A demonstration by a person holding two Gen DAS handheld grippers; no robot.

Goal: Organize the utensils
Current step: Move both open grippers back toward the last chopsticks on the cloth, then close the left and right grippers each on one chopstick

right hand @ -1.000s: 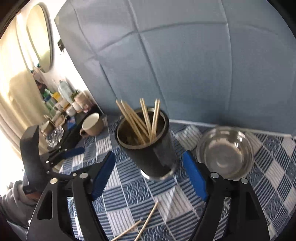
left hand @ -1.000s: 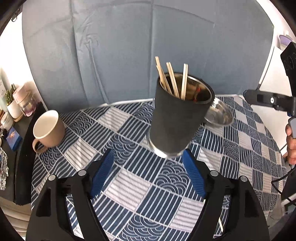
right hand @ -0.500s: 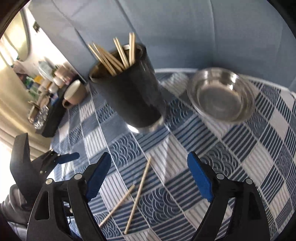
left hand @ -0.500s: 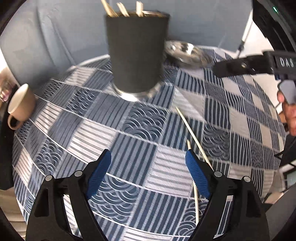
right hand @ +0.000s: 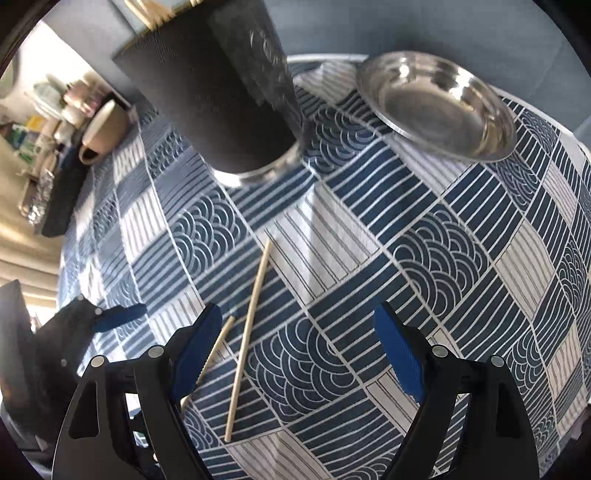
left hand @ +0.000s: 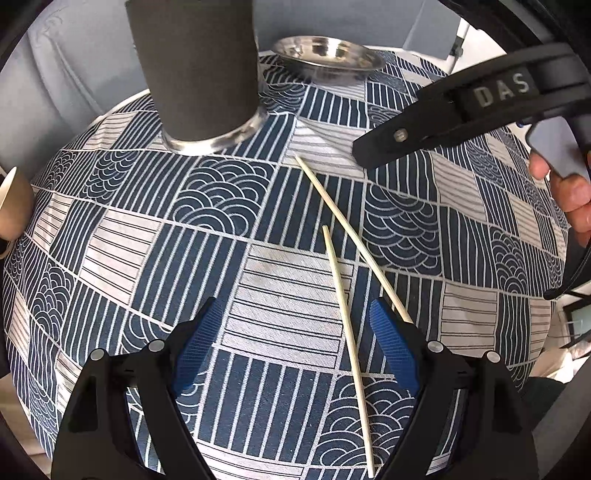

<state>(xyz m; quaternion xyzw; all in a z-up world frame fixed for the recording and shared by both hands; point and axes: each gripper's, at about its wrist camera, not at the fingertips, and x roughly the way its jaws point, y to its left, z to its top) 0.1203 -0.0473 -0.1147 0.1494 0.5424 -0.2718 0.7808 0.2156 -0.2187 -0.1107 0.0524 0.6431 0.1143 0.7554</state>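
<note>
both grippers spread, empty – left gripper [left hand: 291,350], right gripper [right hand: 299,354] – jaws just widened. 2 chopsticks [left hand: 345,295] lie flat, long axis near-to-far toward holder [left hand: 199,66]; 1 [right hand: 249,325] between right jaws, nearer.

Patterned tablecloth [left hand: 280,306] bears 2 chopsticks [left hand: 347,325], holder [left hand: 199,70], bowl [right hand: 439,107], mug [right hand: 103,129].

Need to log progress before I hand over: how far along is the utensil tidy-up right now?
Partly done: several chopsticks already stand in the dark holder. Nothing is in hand; the left gripper and right gripper are both open and empty, pointed down at the tablecloth. Left to do: two loose chopsticks, the nearer chopstick and the longer chopstick, lie flat on the cloth and need picking up.
</note>
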